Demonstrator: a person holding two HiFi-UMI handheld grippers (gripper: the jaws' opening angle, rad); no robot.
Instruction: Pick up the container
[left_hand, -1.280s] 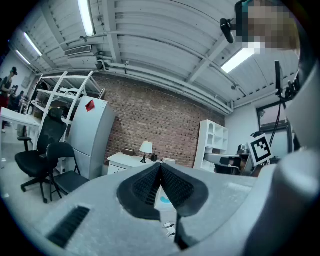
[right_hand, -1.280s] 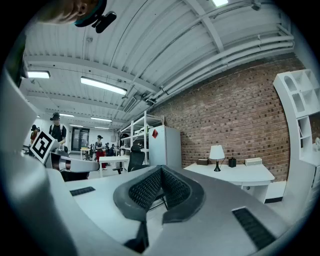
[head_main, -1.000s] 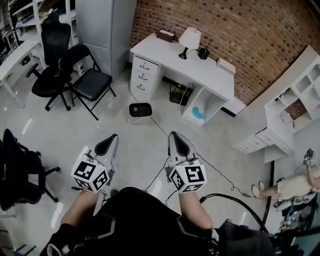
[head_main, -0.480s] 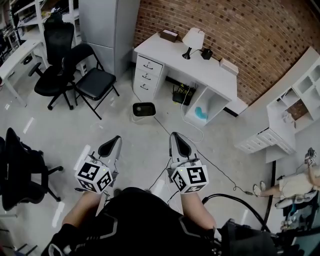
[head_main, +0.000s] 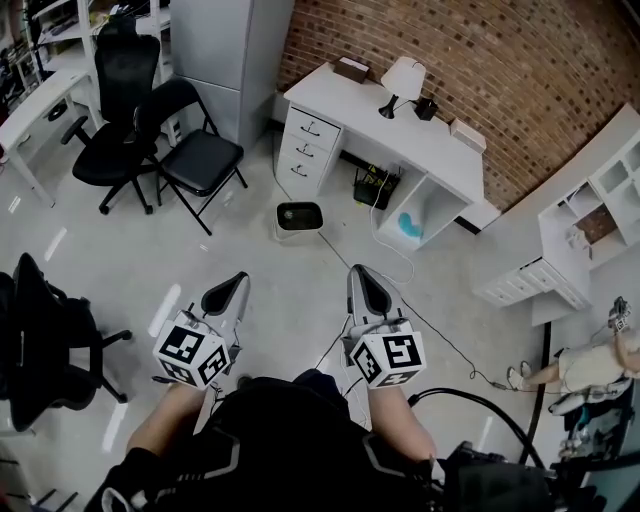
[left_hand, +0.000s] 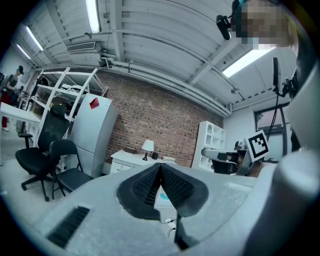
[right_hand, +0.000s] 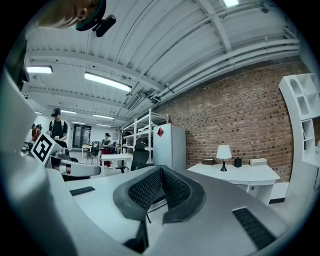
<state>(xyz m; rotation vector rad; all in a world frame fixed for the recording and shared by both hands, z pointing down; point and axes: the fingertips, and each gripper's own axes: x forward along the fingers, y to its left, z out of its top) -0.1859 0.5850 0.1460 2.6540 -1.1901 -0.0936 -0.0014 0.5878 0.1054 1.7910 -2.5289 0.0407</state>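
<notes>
We hold the left tongs (head_main: 230, 290) and the right tongs (head_main: 364, 284) pressed together and empty, while the container (head_main: 299, 218) sits on the floor (head_main: 120, 250) well ahead, about midway between them, so neither hand looks nearer.

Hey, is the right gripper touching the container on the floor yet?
Apart. The head view shows a plain stretch of floor between the shut right gripper and the container.
</notes>
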